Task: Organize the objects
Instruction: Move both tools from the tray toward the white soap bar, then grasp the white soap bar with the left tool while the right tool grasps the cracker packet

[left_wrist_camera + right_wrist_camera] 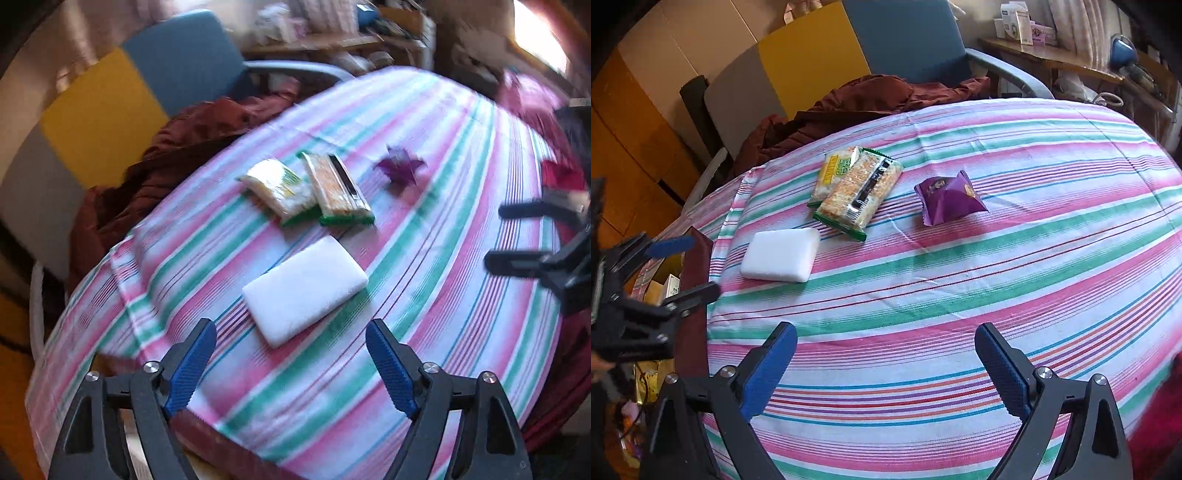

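The white sponge block lies flat on the striped cloth, just ahead of your left gripper, whose fingers are spread and empty; come down low and straddle its short sides squarely. Just beyond the sponge sit two overlapping snack bars, the purple packet farther right; your right gripper hangs released too, nothing blocking.

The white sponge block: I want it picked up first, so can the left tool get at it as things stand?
Probably yes. The left tool is open, and the white sponge block lies flat on the striped cloth just ahead of it, with nothing between them. The snack packets lie beyond it, apart.
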`<state>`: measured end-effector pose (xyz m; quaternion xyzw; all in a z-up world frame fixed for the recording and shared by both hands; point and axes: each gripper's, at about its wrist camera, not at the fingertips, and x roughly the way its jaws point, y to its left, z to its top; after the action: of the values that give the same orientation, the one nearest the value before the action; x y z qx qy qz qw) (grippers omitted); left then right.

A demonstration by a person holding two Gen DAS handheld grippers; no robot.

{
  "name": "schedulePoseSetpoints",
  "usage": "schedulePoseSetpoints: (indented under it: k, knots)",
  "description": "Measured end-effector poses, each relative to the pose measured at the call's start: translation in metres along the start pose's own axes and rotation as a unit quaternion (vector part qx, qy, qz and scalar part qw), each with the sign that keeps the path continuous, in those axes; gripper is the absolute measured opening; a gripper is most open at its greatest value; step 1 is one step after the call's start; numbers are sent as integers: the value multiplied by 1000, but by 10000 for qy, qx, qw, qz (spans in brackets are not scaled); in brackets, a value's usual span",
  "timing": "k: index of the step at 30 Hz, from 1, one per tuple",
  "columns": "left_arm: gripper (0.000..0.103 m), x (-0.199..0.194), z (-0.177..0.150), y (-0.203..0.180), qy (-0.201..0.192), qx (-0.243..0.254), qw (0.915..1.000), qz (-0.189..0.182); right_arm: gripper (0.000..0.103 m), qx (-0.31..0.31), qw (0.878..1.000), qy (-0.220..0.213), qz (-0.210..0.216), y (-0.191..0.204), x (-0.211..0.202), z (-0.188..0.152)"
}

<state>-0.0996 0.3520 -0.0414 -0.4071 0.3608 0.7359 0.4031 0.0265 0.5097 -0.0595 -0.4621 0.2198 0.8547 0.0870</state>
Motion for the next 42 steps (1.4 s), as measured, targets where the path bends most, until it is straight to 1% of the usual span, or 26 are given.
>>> schedulePoseSetpoints:
  k: [3, 6, 10, 12, 14, 16, 17, 22, 24, 26, 29, 33, 37, 40, 42]
  knots:
    - [86, 16, 8, -5, 138, 469, 9988, -45, 98, 59, 10000, 32, 33, -5, 2, 1]
    - [86, 32, 12, -11, 271, 951, 9951, -95, 98, 121, 9999, 71, 50, -10, 3, 2]
    - [86, 49, 16, -12, 427, 1369, 9895, -186, 98, 214, 9997, 122, 72, -16, 4, 3]
    - [86, 53, 19, -11, 392, 1440, 9886, -191, 98, 232, 9996, 141, 72, -18, 6, 3]
    - [86, 57, 23, -7, 383, 1466, 9879, -317, 98, 251, 9995, 162, 74, -19, 8, 3]
    - [86, 61, 25, -6, 353, 1511, 9873, -354, 98, 275, 9994, 176, 75, -21, 9, 4]
    - [88, 63, 26, -5, 375, 1517, 9868, -425, 98, 290, 9994, 185, 75, -22, 10, 4]
    - [86, 73, 26, -5, 441, 1398, 9868, -684, 98, 350, 9992, 206, 61, -26, 15, 2]
    - [80, 73, 25, -1, 402, 1179, 9883, -875, 98, 372, 9990, 243, 52, -27, 18, 1]
    - [76, 72, 23, 2, 339, 993, 9900, -939, 98, 365, 9990, 263, 38, -27, 20, 0]
    - [70, 68, 19, 2, 249, 882, 9920, -866, 97, 392, 9990, 224, 12, -28, 22, 0]
    - [67, 63, 13, 3, 178, 574, 9952, -775, 95, 471, 9987, 177, 106, -25, 21, 4]
    - [66, 57, 9, 4, 155, 305, 9965, -769, 89, 514, 9979, 79, 373, -12, 25, 23]
    - [65, 50, 2, 9, 152, 26, 9962, -860, 85, 427, 9979, -3, 478, 5, 39, 47]
    - [65, 43, -4, 16, 97, -186, 9955, -920, 83, 416, 9976, 46, 548, 16, 56, 64]
